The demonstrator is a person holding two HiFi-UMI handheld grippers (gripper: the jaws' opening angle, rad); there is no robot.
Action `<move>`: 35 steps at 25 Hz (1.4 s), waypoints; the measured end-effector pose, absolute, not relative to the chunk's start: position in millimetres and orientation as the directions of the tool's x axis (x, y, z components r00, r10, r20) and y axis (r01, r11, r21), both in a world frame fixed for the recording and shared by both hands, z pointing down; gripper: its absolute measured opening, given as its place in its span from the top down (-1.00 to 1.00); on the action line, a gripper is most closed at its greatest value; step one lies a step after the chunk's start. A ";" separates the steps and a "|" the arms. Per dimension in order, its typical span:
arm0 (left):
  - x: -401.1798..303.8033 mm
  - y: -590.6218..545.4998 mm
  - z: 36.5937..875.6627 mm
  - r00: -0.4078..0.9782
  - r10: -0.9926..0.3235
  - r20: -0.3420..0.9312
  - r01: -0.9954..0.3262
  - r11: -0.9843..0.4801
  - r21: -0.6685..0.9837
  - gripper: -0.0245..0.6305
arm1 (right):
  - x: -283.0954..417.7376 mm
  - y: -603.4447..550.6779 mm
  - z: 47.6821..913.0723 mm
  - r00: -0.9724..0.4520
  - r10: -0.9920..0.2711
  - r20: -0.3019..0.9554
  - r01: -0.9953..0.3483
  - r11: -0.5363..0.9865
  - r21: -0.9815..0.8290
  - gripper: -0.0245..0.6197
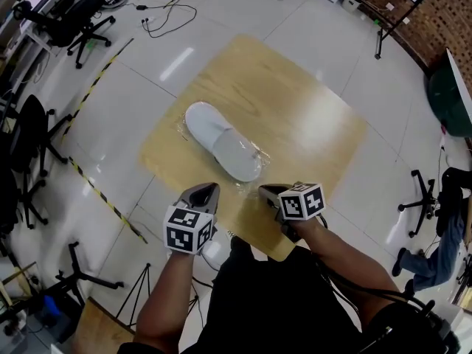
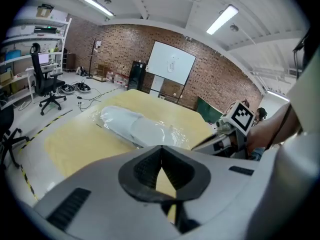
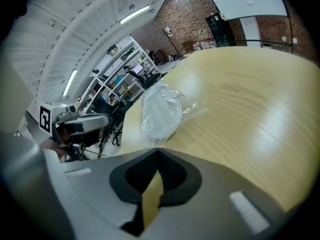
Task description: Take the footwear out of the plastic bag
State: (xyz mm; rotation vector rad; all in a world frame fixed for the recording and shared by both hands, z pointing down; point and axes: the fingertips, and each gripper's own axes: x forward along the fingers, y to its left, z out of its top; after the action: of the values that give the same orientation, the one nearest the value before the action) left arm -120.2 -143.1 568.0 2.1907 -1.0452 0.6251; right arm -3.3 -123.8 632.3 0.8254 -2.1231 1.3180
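A pair of white slippers [image 1: 220, 140] lies sealed in a clear plastic bag [image 1: 254, 153] near the middle of the light wooden table [image 1: 310, 116]. Both grippers hover over the table's near edge, just short of the bag. My left gripper [image 1: 208, 189] is shut with nothing in it, and the bagged slippers [image 2: 134, 126] lie beyond its closed tips [image 2: 161, 149]. My right gripper [image 1: 266, 191] is also shut and empty. Its closed tips [image 3: 159, 152] point toward the bag [image 3: 161, 110], a short way off. Each gripper shows in the other's view: the right gripper [image 2: 226, 135] and the left gripper [image 3: 75, 126].
Office chairs [image 1: 81, 17] and stands [image 1: 88, 271] are on the floor at the left. Cables [image 1: 166, 13] and yellow-black tape [image 1: 88, 175] run across the tiles. A person [image 1: 435, 253] sits at the right edge. A whiteboard [image 2: 171, 64] stands behind the table.
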 end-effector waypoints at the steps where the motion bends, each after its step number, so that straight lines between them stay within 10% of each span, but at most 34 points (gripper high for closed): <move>1: -118.5 -146.0 568.6 0.576 -0.504 0.643 -0.802 -0.500 0.327 0.90 | 1.5 -115.9 633.0 -0.687 -0.229 0.690 -0.720 0.340 -0.605 0.92; 16: -73.4 -221.8 615.4 0.438 -0.364 0.822 -0.653 -0.757 0.013 0.71 | 49.8 -73.7 631.7 -0.645 -0.227 0.729 -0.750 0.368 -0.549 0.92; 35: -113.5 -92.2 624.1 0.406 -0.335 0.850 -0.813 -0.557 0.169 0.78 | 89.7 -138.3 629.6 -0.611 -0.309 0.729 -0.782 0.380 -0.494 0.92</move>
State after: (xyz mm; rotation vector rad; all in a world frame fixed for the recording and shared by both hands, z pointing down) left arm -113.5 -92.2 624.1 2.0860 -0.9730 1.0739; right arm 89.7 -138.3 629.6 0.9356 -2.1133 1.1713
